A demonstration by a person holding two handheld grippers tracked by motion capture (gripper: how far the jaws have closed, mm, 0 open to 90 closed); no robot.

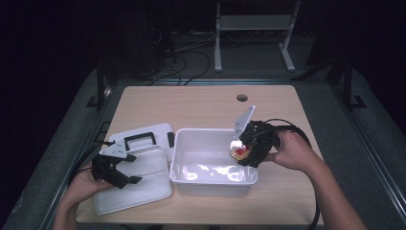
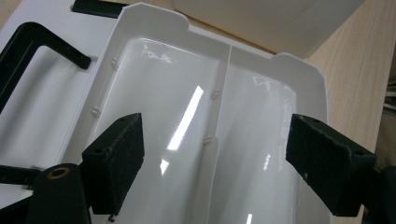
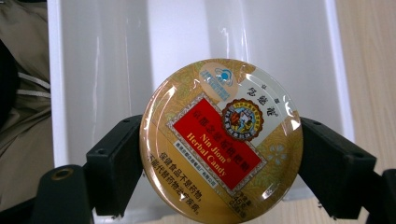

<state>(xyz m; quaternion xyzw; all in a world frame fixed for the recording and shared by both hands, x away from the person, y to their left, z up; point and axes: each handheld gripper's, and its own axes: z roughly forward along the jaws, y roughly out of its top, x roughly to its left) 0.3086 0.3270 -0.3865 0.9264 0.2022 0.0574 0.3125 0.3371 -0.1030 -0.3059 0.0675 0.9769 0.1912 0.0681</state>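
From the high view, your right gripper [image 1: 244, 152] holds the tin [image 1: 238, 151] at the right wall of the bin [image 1: 179, 158], just inside its rim and above the floor. So the drop point lies straight below and a little left of the jaws; I judge that a short move inward and down would set it there. Your right hand [image 1: 293, 152] is the nearer one by far. Your left gripper [image 1: 116, 168] hangs over the tray [image 1: 143, 191], well apart from the bin, with the lid [image 1: 158, 132] and its black handle just beyond.

In the left gripper view, the jaws stand wide with nothing between them. Below them lies the tray [image 2: 299, 70]: glossy white plastic, a thin rib dividing it lengthwise into two troughs, its long axis running away from the jaws.

In the right gripper view, the jaws clamp the tin [image 3: 222, 140] at its round edge, flat face toward the camera. It is a shallow disc with a shiny, printed gold lid and a red label. Behind it is the bin [image 3: 336, 74], smooth white and straight-walled. The slick rim may slip, I think, if you tilt.
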